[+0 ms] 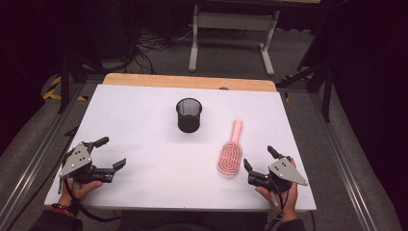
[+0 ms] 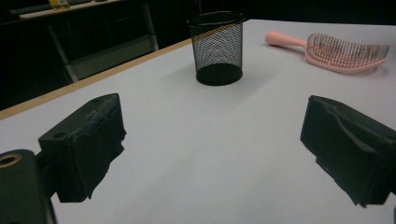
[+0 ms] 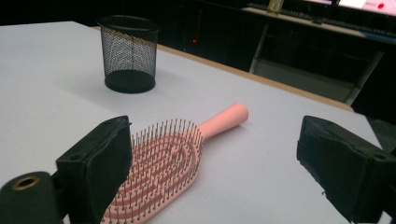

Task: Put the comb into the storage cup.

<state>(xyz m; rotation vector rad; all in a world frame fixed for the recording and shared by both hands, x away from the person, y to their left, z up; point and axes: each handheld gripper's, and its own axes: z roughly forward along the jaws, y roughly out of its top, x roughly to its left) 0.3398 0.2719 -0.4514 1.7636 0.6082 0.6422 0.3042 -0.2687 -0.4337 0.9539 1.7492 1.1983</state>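
— One pink hairbrush point(image 1: 231, 153) was found lying flat on the white table point(image 1: 144, 125), bristles up. Where was it placed against the black mesh cup point(image 1: 188, 115)?

— It was laid to the right of the cup and nearer the person, well apart from it, with the handle angled back toward the cup's side of the table. By that lie, the bristled head was left closest to the right gripper point(image 1: 260, 161).

— Was the brush gripped at all?

— No. The right gripper's jaws were spread wide just beside the brush head, with nothing pressed between them; in the right gripper view the head point(image 3: 159, 172) was seen low and to the left of the gap, partly behind one pad point(image 3: 100, 161).

— And the other tool?

— The left gripper point(image 1: 110, 153) was held to the left of the cup and nearer the person, well apart from it, jaws likewise gaping and empty. It was probably kept there in readiness, perhaps so the cup could be steadied.

— Why was the cup left upright?

— Its mouth was kept open upward, so the brush could likely be dropped in handle first.
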